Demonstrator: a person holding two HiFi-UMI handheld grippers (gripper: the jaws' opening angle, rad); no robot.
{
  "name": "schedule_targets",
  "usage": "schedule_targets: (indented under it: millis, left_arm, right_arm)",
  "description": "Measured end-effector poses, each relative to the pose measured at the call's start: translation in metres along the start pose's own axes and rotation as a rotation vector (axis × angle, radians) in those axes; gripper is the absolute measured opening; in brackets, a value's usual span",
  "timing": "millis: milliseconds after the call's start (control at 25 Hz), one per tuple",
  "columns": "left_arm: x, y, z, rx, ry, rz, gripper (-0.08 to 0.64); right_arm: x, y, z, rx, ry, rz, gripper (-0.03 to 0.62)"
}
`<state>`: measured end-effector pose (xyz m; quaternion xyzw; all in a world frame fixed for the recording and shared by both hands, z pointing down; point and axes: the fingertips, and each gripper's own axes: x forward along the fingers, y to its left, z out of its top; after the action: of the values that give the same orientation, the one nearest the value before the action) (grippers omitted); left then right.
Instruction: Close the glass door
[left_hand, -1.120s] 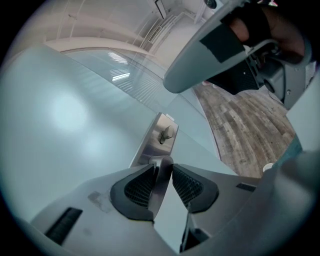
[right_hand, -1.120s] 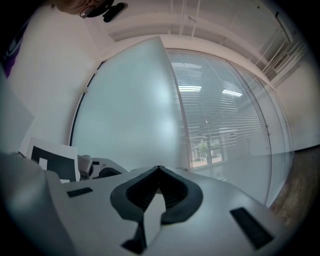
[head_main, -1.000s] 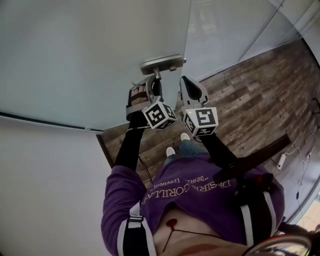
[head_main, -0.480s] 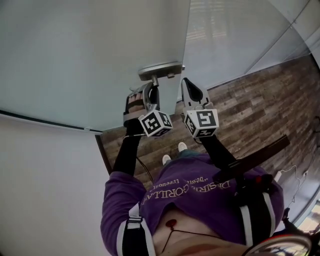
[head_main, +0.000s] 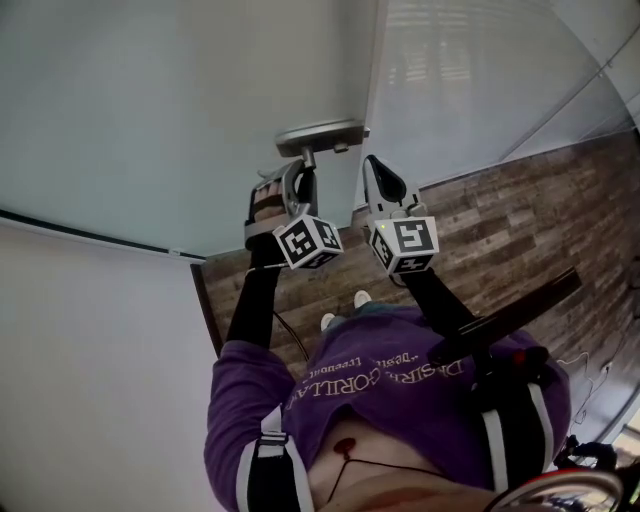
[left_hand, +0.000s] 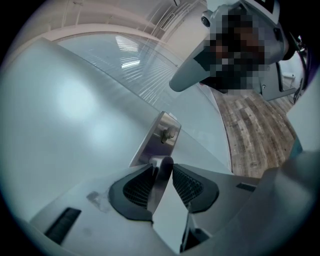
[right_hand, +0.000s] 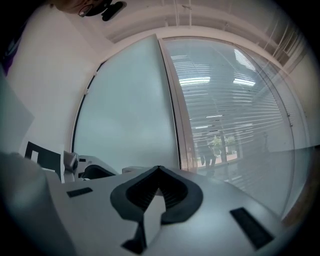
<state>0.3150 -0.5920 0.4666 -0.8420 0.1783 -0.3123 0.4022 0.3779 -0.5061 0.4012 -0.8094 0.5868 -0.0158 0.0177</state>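
The frosted glass door (head_main: 170, 110) fills the upper left of the head view, its free edge running down beside a second glass panel (head_main: 470, 80). A metal lever handle (head_main: 322, 134) sticks out near that edge. My left gripper (head_main: 300, 178) is shut on the handle. In the left gripper view the lever (left_hand: 161, 175) lies clamped between the ribbed pads of the left gripper (left_hand: 161, 169), below the handle's metal plate (left_hand: 161, 136). My right gripper (head_main: 376, 172) hovers just right of the handle, level, shut on nothing. The right gripper (right_hand: 157, 172) faces the door edge (right_hand: 172, 115).
Wood-plank floor (head_main: 520, 220) stretches to the right and beneath me. A white wall (head_main: 90, 350) stands at the left, meeting the door along a dark frame line (head_main: 90, 232). Striped glass (right_hand: 235, 115) with people behind it lies beyond the door edge.
The handle and both grippers have drifted slightly left in the head view together with the door edge. The left gripper has kept its grip on the lever.
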Motion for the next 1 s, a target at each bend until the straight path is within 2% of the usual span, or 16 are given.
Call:
schedule_targets:
  millis: [240,480,800,1000]
  left_arm:
    - [0.020,0.013,0.001,-0.034,0.030,0.009,0.118]
    - [0.037,0.018,-0.009,-0.047,0.038,0.011,0.118]
    - [0.073,0.038,-0.004,-0.055,0.026,-0.036,0.117]
    - [0.075,0.042,-0.002,-0.068,0.011,-0.033,0.117]
  right_arm:
    - [0.015,-0.017,0.000,-0.006,0.013,0.008,-0.003]
    - [0.027,-0.016,-0.009,0.000,0.014,-0.003,-0.003]
    - [0.062,-0.028,0.002,0.024,0.027,-0.056,-0.003]
    - [0.063,-0.028,0.006,0.034,0.025,-0.091,-0.003]
